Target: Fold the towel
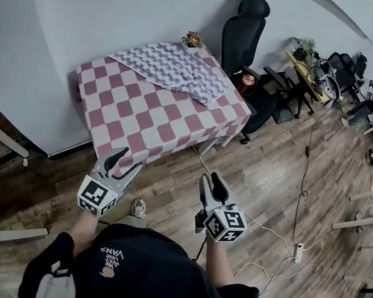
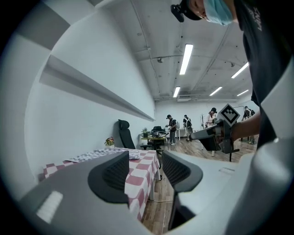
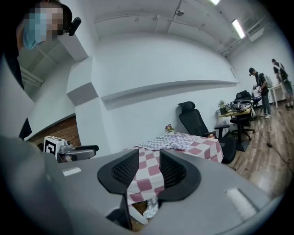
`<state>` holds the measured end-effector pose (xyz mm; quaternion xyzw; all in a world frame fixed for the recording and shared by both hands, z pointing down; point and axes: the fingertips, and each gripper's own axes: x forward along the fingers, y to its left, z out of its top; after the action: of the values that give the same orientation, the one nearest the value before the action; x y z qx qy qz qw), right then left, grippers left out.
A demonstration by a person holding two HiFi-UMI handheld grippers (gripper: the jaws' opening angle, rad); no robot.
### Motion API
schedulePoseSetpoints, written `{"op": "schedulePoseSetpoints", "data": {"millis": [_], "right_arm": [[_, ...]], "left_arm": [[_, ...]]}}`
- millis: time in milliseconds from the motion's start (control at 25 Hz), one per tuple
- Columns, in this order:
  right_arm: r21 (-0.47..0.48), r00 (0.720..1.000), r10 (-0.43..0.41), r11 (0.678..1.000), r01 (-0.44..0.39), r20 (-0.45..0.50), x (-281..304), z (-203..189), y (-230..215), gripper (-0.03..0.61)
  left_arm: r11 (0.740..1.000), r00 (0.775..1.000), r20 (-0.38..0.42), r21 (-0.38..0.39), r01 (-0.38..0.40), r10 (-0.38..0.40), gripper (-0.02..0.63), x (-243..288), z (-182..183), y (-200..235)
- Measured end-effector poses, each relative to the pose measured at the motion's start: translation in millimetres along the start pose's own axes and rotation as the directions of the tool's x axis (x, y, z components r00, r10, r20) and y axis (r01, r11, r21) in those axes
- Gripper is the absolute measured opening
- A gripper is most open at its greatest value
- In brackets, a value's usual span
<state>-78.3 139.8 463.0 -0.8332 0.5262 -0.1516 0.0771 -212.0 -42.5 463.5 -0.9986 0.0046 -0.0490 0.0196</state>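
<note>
Grey-checked towel [image 1: 174, 69] heaped on table [image 1: 142, 117]; left gripper [image 1: 131, 159], right gripper [image 1: 210, 178] jaws apart, empty

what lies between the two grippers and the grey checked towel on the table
Head view: a strip of wooden floor, then bare pink-and-white checked tablecloth, lies between the left gripper and right gripper and the grey-and-white checked towel.
</note>
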Motion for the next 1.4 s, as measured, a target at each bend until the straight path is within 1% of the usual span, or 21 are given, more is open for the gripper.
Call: {"op": "schedulePoseSetpoints", "data": {"millis": [240, 440, 600, 760, 880, 960, 1080, 1160, 1320, 1400], "right_arm": [[0.006, 1.000, -0.011, 1.000, 0.011, -0.002, 61, 16, -26, 0.127], [0.010, 0.999, -0.032, 0.999, 0.032, -0.011, 102, 25, -49, 0.127], [0.007, 0.999, -0.035, 0.999, 0.036, -0.037, 130, 27, -72, 0.127], [0.001, 0.997, -0.022, 1.000, 0.022, -0.079, 171, 30, -115, 0.127], [-0.013, 0.992, -0.005, 1.000, 0.004, -0.127, 203, 30, -154, 0.127], [-0.037, 0.986, 0.014, 0.999, -0.020, -0.165, 227, 34, -177, 0.127], [-0.068, 0.974, 0.062, 0.995, -0.078, -0.216, 269, 46, -209, 0.127], [-0.084, 0.967, 0.078, 0.991, -0.101, -0.241, 293, 54, -231, 0.127], [-0.116, 0.954, 0.085, 0.986, -0.123, -0.288, 334, 61, -274, 0.127], [-0.128, 0.945, 0.079, 0.984, -0.125, -0.317, 354, 59, -294, 0.127]], "left_arm": [[1.000, 1.000, -0.020, 0.004, 0.016, -0.016, 0.207, 52, 0, 48], [0.999, 0.997, -0.053, 0.003, 0.051, -0.051, 0.218, 95, -8, 76], [0.998, 0.994, -0.088, 0.002, 0.062, -0.061, 0.219, 130, -16, 94], [0.998, 0.992, -0.116, 0.027, 0.058, -0.055, 0.232, 178, -21, 109], [0.997, 0.990, -0.137, 0.061, 0.044, -0.035, 0.239, 216, -26, 118], [0.997, 0.988, -0.152, 0.080, 0.021, -0.009, 0.239, 239, -29, 123], [0.996, 0.983, -0.175, 0.078, -0.039, 0.052, 0.239, 271, -31, 131], [0.996, 0.980, -0.187, 0.079, -0.051, 0.065, 0.239, 296, -30, 133], [0.993, 0.971, -0.234, 0.116, -0.011, 0.038, 0.252, 349, -34, 126], [0.989, 0.961, -0.276, 0.148, 0.026, 0.016, 0.259, 375, -42, 122]]}}
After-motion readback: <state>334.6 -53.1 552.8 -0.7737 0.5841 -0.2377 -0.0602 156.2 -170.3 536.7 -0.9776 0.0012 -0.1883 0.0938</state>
